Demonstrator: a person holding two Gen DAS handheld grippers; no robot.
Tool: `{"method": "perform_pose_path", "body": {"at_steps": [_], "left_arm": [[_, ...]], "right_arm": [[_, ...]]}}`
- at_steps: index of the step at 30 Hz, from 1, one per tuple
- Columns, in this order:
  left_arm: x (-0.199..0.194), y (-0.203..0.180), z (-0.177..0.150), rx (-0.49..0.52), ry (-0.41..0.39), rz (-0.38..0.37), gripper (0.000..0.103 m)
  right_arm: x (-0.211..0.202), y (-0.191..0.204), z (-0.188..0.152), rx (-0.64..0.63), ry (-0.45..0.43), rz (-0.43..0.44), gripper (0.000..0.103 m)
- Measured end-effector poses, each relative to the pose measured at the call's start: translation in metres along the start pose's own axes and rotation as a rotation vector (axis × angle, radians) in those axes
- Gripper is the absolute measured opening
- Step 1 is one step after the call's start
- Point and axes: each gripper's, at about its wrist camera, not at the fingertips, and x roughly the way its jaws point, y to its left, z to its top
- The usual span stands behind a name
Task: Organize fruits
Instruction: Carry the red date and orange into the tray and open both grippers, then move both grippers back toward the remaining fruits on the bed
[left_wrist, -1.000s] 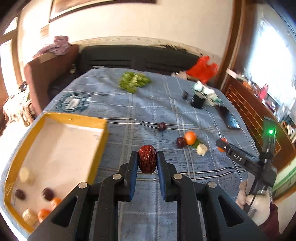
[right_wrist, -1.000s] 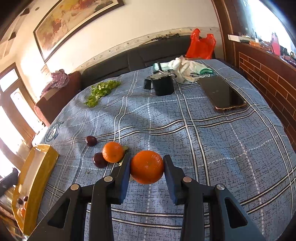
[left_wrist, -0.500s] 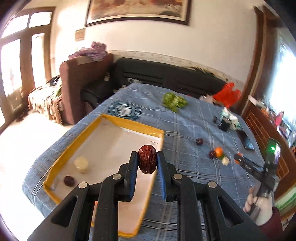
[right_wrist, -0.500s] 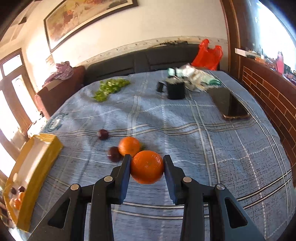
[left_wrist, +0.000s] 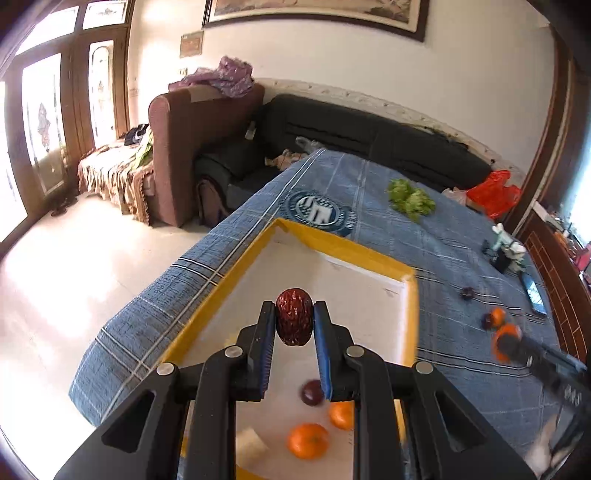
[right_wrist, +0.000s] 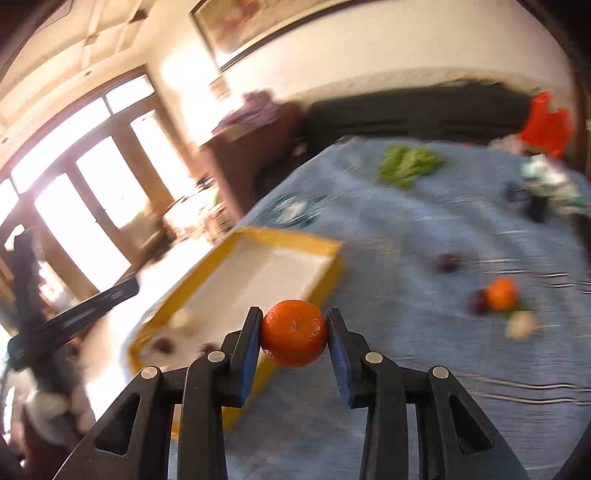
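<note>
Both claws are loaded, and this is the carry-and-drop step of the sort. Left gripper (left_wrist: 294, 325) has its jaws pinched narrow on a wrinkled dark-red jujube date (left_wrist: 294, 322), held up over the white floor of the shallow yellow-rimmed cardboard tray (left_wrist: 354, 248). Right gripper (right_wrist: 294, 334) is clamped on a round glossy orange mandarin (right_wrist: 294, 333), its jaws set wider to take the fruit; it sits over the blue plaid tablecloth (right_wrist: 424, 332) just beside the tray's near corner, not yet over the white floor. That view is smeared with motion blur, so fine detail there cannot be trusted.

Going down in size: the cloth-covered table carries the tray at its left edge. Inside the tray, seen in the left wrist view, lie two small mandarins (left_wrist: 307, 440), a dark purple plum-like fruit (left_wrist: 312, 393) and a pale cream chunk (left_wrist: 249, 448), all bunched at the near end. Out on the cloth, a loose mandarin (right_wrist: 500, 293) touches a dark round fruit, with a pale piece (right_wrist: 521, 325) near it and another dark fruit (right_wrist: 447, 263) a little apart.

By the look of it, the job is roughly half done. Next, the left claw needs to dip lower and spread its jaws so the date lands softly on bare white floor. The right claw needs to cross the yellow rim before letting go; released where it is, the mandarin would likely roll on the cloth.
</note>
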Motion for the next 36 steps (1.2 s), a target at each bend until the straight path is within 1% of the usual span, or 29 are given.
{"method": "perform_pose_path", "body": {"at_steps": [2, 4, 7, 10, 13, 15, 17, 19, 21, 22, 23, 24, 27, 28, 30, 32, 34, 35, 36], "left_arm": [[0.016, 0.011, 0.004, -0.019, 0.031, -0.004, 0.02], [0.037, 0.021, 0.007, -0.041, 0.075, -0.015, 0.02], [0.067, 0.037, 0.009, -0.076, 0.135, -0.027, 0.02], [0.095, 0.052, 0.01, -0.128, 0.203, -0.044, 0.02], [0.116, 0.059, 0.009, -0.161, 0.248, -0.068, 0.02], [0.124, 0.06, 0.007, -0.169, 0.268, -0.088, 0.02], [0.13, 0.06, 0.007, -0.174, 0.278, -0.102, 0.02], [0.132, 0.059, 0.007, -0.177, 0.28, -0.107, 0.02], [0.135, 0.059, 0.007, -0.177, 0.284, -0.102, 0.022], [0.135, 0.059, 0.007, -0.173, 0.283, -0.098, 0.027], [0.135, 0.059, 0.008, -0.17, 0.281, -0.095, 0.034], [0.132, 0.059, 0.007, -0.168, 0.276, -0.092, 0.037], [0.121, 0.055, 0.009, -0.15, 0.249, -0.081, 0.039], [0.112, 0.054, 0.009, -0.146, 0.234, -0.077, 0.042], [0.094, 0.053, 0.01, -0.147, 0.2, -0.082, 0.051], [0.071, 0.052, 0.009, -0.159, 0.155, -0.085, 0.071], [0.044, 0.049, 0.005, -0.184, 0.112, -0.102, 0.08], [0.035, 0.047, 0.004, -0.193, 0.102, -0.111, 0.084], [0.024, 0.043, 0.001, -0.205, 0.096, -0.126, 0.086]], "right_arm": [[0.03, 0.018, 0.0, -0.004, 0.07, 0.068, 0.039], [0.056, 0.03, -0.002, -0.012, 0.119, 0.092, 0.039], [0.097, 0.044, -0.007, -0.033, 0.201, 0.103, 0.039], [0.129, 0.056, -0.012, -0.07, 0.25, 0.068, 0.039], [0.152, 0.063, -0.015, -0.09, 0.282, 0.035, 0.039], [0.162, 0.066, -0.017, -0.098, 0.295, 0.017, 0.039], [0.168, 0.071, -0.018, -0.134, 0.289, -0.021, 0.039], [0.173, 0.074, -0.019, -0.155, 0.302, -0.019, 0.039], [0.177, 0.076, -0.019, -0.165, 0.313, -0.027, 0.039], [0.178, 0.079, -0.02, -0.18, 0.314, -0.036, 0.04], [0.177, 0.081, -0.021, -0.195, 0.315, -0.043, 0.04], [0.177, 0.085, -0.023, -0.209, 0.313, -0.051, 0.041], [0.175, 0.092, -0.023, -0.223, 0.296, -0.046, 0.043], [0.171, 0.094, -0.022, -0.223, 0.286, -0.044, 0.045], [0.159, 0.098, -0.019, -0.233, 0.254, -0.045, 0.051], [0.144, 0.099, -0.016, -0.242, 0.216, -0.058, 0.054], [0.126, 0.095, -0.015, -0.229, 0.181, -0.063, 0.055], [0.117, 0.091, -0.015, -0.219, 0.169, -0.065, 0.055], [0.108, 0.086, -0.015, -0.204, 0.154, -0.071, 0.055]]}}
